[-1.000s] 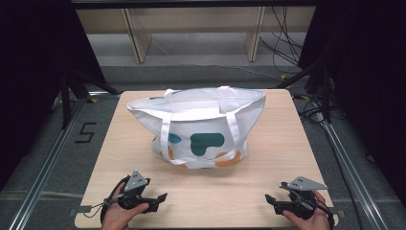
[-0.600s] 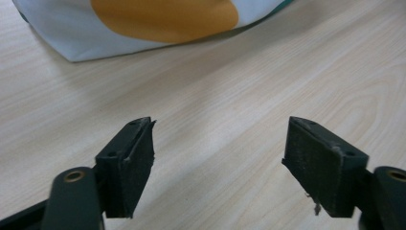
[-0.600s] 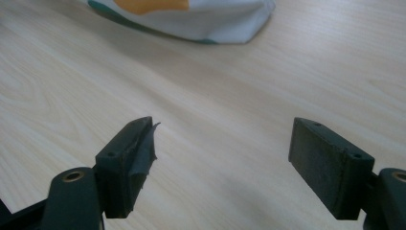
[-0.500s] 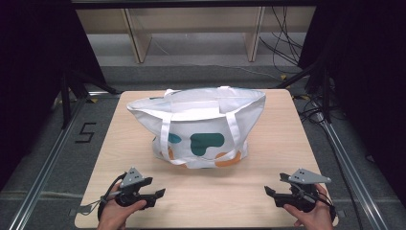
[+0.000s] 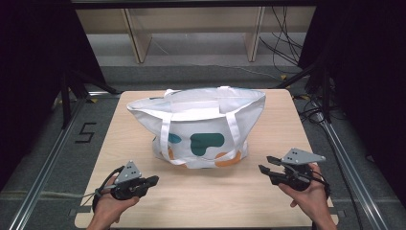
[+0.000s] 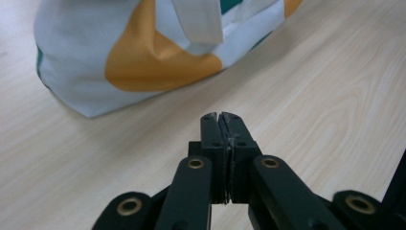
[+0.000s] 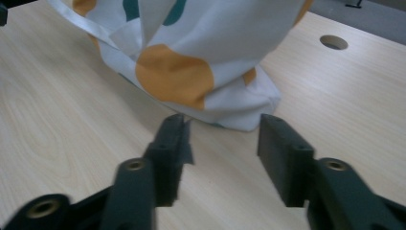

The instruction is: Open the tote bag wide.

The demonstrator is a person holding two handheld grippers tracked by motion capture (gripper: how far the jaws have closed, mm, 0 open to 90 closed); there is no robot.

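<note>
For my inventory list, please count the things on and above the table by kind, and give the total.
Tote bag: 1
Grippers: 2, the left gripper and the right gripper
Total: 3

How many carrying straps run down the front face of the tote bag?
2 on the tote bag: the left strap runs down beside the teal patch, the right strap near the bag's right edge. More may lie hidden on the far side.

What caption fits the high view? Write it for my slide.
White tote bag stands on the table; left gripper shut, right gripper empty, both short of it.
</note>
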